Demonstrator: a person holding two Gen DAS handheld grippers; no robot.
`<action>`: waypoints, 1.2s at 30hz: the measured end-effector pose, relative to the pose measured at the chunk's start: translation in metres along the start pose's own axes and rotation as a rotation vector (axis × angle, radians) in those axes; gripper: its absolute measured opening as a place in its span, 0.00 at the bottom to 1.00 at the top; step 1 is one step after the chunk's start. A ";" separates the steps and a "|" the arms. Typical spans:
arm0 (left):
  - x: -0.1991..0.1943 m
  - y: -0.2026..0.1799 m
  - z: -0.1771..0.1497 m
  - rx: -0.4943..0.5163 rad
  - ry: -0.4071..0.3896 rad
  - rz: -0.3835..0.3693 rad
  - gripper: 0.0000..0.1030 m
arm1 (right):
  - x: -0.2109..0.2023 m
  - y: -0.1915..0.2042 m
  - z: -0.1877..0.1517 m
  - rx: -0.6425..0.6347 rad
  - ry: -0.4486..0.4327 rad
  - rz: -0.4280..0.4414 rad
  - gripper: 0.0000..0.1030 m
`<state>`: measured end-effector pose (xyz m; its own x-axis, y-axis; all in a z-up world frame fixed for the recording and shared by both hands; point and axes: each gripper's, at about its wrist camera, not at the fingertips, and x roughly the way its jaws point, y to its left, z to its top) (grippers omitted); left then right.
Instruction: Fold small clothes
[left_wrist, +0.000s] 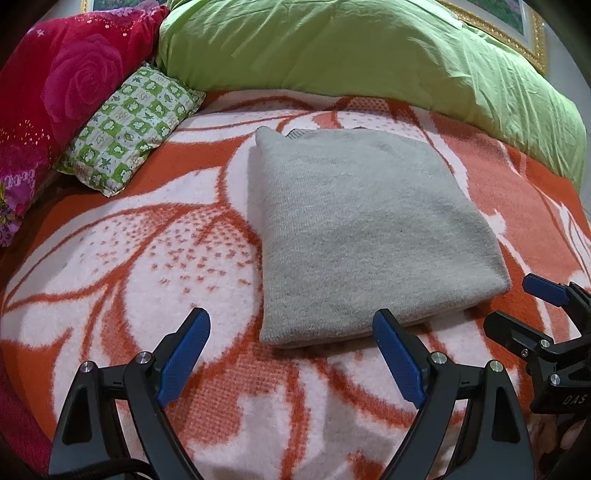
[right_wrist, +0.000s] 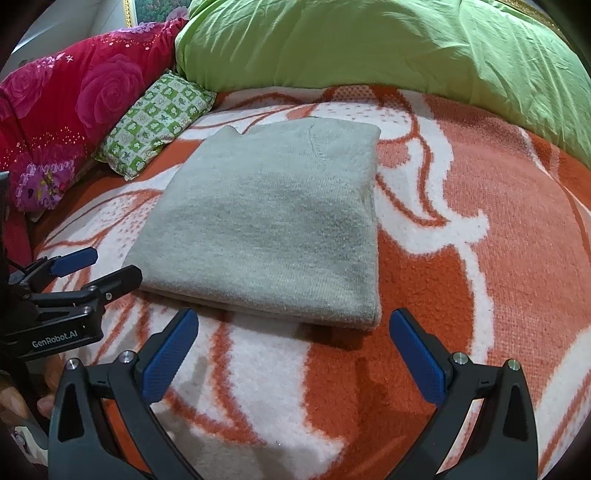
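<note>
A grey knitted garment (left_wrist: 369, 229) lies folded into a neat rectangle on the orange and white blanket (left_wrist: 147, 266); it also shows in the right wrist view (right_wrist: 273, 225). My left gripper (left_wrist: 291, 325) is open and empty, just short of the garment's near left corner. My right gripper (right_wrist: 293, 325) is open and empty, just short of the garment's near right edge. The right gripper shows at the right of the left wrist view (left_wrist: 517, 302), and the left gripper at the left of the right wrist view (right_wrist: 107, 266).
A large green duvet (left_wrist: 369, 51) lies behind the garment. A green checked pillow (left_wrist: 129, 129) and a red rose-patterned pillow (left_wrist: 62, 85) lie at the far left. A gold picture frame (left_wrist: 517, 33) hangs behind. The blanket (right_wrist: 480, 240) stretches to the right.
</note>
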<state>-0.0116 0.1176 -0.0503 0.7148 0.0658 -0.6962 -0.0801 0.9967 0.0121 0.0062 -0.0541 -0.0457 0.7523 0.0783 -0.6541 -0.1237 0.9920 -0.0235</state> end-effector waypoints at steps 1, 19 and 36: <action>0.000 0.000 0.000 0.001 0.000 0.000 0.88 | 0.000 0.000 0.000 0.001 0.000 -0.001 1.00; -0.003 -0.002 0.007 0.022 -0.013 -0.014 0.88 | -0.003 0.001 0.001 0.006 0.000 -0.004 1.00; -0.001 -0.002 0.006 0.024 -0.006 -0.019 0.88 | -0.004 0.002 0.001 0.004 0.000 0.000 1.00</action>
<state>-0.0080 0.1163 -0.0449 0.7205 0.0468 -0.6918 -0.0495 0.9986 0.0160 0.0036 -0.0523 -0.0421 0.7523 0.0781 -0.6542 -0.1211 0.9924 -0.0208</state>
